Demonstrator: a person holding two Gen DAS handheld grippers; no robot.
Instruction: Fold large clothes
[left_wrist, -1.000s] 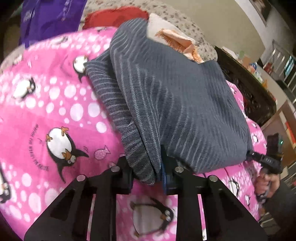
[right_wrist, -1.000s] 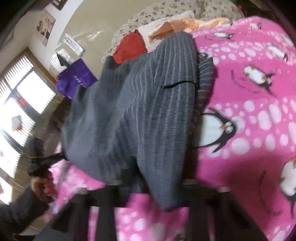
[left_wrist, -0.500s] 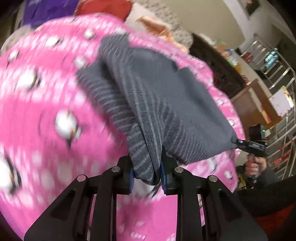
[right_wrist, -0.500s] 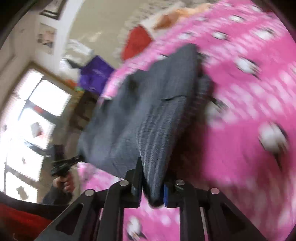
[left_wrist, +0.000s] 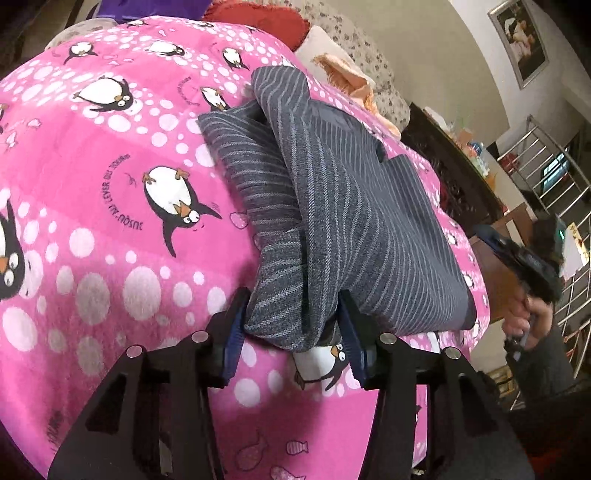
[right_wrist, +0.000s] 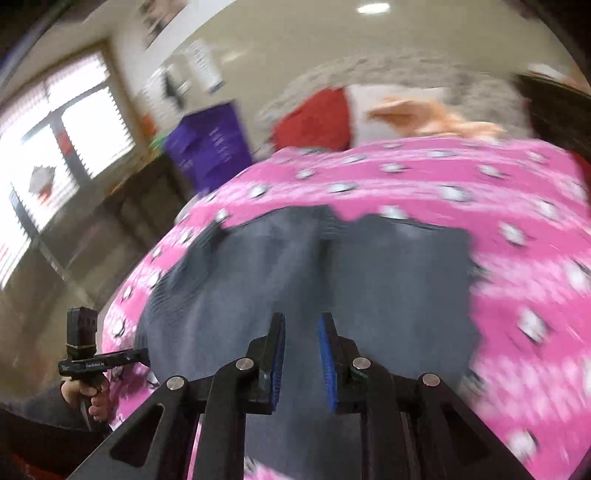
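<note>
A grey striped garment lies folded on a bed under a pink penguin-print blanket, reaching from the blanket's middle toward its near edge, with one folded layer lying over another and a narrower striped fold showing along its left side. In the left wrist view the left hand-held gripper sits at the garment's near corner; its jaws are opening, the thick folded corner is between the blue pads, and the cloth looks loose there rather than pinched. In the right wrist view, which is blurred by motion, the right hand-held gripper hangs above the garment with its jaws narrow and nothing between the pads, the grey cloth visible below the gap. The same view shows the left hand-held gripper at the garment's left corner, carried by a hand. At the far edge of the bed sit a red cushion, a peach-coloured cloth and a purple bag.
</note>
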